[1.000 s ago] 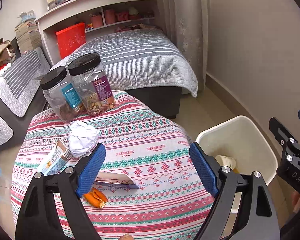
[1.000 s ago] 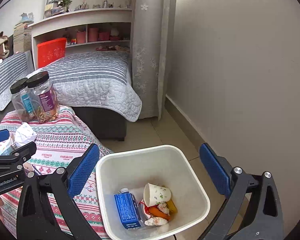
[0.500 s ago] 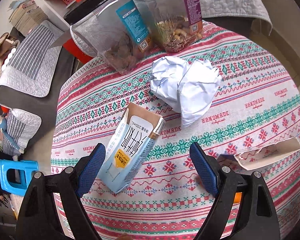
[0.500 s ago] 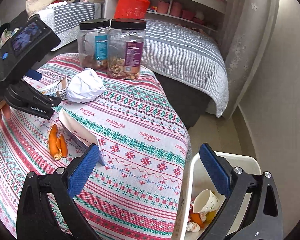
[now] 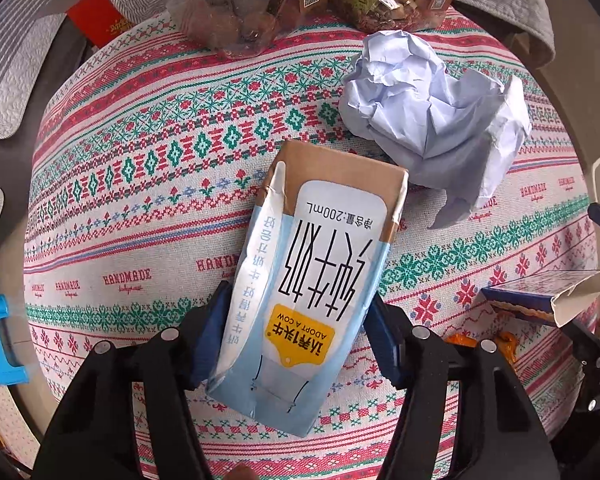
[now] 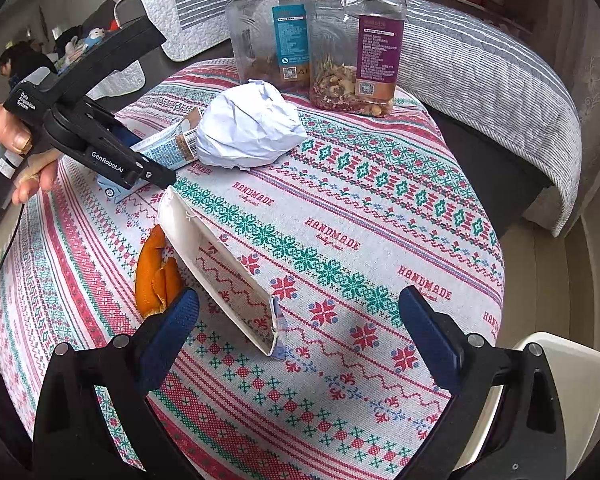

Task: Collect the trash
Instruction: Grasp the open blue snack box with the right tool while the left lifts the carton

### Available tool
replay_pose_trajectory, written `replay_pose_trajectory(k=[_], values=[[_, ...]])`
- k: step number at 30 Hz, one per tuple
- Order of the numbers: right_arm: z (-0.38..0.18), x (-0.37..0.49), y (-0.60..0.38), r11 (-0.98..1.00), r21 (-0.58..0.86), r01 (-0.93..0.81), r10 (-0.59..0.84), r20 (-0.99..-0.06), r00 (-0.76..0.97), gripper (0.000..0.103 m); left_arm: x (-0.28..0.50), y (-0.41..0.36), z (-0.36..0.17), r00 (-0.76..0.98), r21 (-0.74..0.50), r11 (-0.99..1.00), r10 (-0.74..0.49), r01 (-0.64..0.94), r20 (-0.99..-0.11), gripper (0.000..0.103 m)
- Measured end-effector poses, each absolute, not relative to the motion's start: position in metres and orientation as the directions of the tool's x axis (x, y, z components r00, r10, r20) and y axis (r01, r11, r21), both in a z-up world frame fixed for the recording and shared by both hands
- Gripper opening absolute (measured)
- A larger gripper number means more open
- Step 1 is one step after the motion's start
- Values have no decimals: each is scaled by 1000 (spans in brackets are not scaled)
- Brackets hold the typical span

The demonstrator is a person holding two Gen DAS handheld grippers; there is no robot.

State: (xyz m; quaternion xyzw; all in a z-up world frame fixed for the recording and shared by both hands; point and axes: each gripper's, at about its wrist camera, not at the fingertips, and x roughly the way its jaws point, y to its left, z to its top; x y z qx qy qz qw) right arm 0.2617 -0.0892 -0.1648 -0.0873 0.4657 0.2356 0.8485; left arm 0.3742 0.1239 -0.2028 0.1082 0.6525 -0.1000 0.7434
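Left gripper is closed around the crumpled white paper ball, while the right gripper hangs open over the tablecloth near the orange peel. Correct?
Not quite. The left gripper is closed on the milk carton, not the crumpled paper ball, which lies untouched beyond it, as the left wrist view shows. The rest holds: the right gripper hangs open over the tablecloth near the orange peel.

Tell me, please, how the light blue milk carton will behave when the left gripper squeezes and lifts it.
The milk carton looks dented and flattened, so it is probably empty, light, and may crush further between the left gripper pads. Its printed skin looks smooth, so it might slip. Lying flat on the tablecloth, it should not roll.
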Motion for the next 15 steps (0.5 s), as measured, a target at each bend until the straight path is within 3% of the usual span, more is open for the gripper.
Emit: replay_pose_trajectory(k=[3, 5, 8, 15], values=[[-168, 265, -88, 869, 131, -478, 359, -830, 426, 68, 354, 117, -201, 137, 65, 947, 23, 316, -990, 59], [-169, 264, -85, 863, 147, -484, 370, -836, 405, 36, 340, 112, -197, 152, 79, 943, 31, 324, -988, 59], [-165, 257, -82, 857, 157, -490, 383, -831, 403, 17, 320, 106, -190, 180, 100, 943, 44, 316, -983, 59], [-132, 229, -86, 859, 142, -492, 396, -793, 463, 12, 275, 106, -160, 255, 116, 970, 60, 213, -965, 59]])
